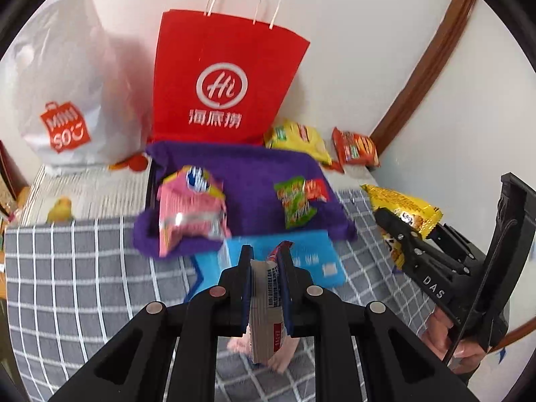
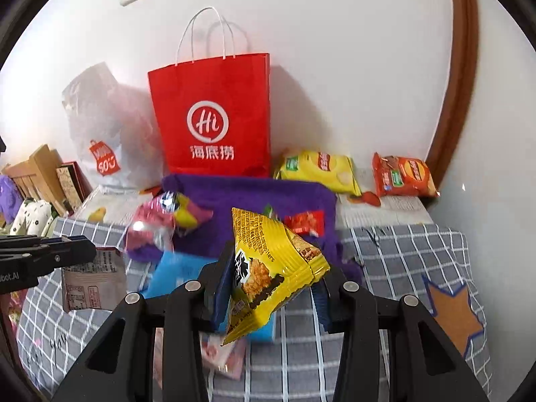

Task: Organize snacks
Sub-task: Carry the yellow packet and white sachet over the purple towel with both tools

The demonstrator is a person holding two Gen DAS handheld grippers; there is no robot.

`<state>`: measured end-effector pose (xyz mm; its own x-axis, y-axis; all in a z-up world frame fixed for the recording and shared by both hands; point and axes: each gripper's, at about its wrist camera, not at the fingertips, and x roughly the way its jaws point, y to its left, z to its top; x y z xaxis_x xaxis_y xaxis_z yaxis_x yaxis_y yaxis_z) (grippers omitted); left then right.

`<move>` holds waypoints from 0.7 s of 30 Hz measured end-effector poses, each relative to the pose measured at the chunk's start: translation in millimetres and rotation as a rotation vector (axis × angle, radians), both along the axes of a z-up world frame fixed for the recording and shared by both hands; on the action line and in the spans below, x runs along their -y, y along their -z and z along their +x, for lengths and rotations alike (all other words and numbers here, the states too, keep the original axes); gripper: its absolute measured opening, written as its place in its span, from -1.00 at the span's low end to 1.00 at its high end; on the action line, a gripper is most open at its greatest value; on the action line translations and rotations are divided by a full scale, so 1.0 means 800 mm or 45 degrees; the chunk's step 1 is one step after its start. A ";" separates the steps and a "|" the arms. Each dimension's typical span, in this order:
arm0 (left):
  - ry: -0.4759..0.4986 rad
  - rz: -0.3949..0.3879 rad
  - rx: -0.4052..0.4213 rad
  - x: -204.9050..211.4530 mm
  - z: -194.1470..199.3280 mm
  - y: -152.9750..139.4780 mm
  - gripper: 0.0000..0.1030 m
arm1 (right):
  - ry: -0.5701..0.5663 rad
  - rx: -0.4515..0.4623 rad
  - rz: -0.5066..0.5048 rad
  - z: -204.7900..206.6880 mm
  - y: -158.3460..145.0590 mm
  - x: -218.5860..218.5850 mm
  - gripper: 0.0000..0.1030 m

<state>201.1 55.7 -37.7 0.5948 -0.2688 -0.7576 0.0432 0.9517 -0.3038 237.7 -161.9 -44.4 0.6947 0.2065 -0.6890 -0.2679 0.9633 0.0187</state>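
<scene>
My left gripper (image 1: 264, 254) is shut on a pale pink snack packet (image 1: 268, 315), held edge-on above the grey checked cloth (image 1: 83, 268); the packet also shows in the right wrist view (image 2: 92, 281). My right gripper (image 2: 273, 261) is shut on a yellow snack bag (image 2: 268, 268), which also shows in the left wrist view (image 1: 405, 211). A purple cloth bin (image 1: 254, 181) lies ahead and holds a pink snack bag (image 1: 191, 207), a green packet (image 1: 294, 204) and a small red packet (image 1: 316, 190).
A red paper bag (image 1: 221, 80) and a white plastic bag (image 1: 67, 93) stand against the wall. A yellow chip bag (image 2: 318, 167) and an orange cracker pack (image 2: 403, 176) lie behind the bin on the right. A blue box (image 1: 315, 261) lies in front of it.
</scene>
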 end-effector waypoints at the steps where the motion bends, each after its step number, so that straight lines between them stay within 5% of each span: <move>1: -0.001 -0.001 0.004 -0.001 0.010 -0.003 -0.73 | -0.007 0.003 0.007 0.010 -0.003 -0.003 -0.19; 10: -0.010 -0.024 0.017 -0.006 0.088 -0.010 -0.73 | 0.000 0.031 -0.007 0.083 -0.007 -0.025 -0.19; 21: -0.036 -0.072 -0.100 -0.026 0.163 0.057 -0.73 | -0.017 -0.074 -0.044 0.163 0.043 -0.043 -0.19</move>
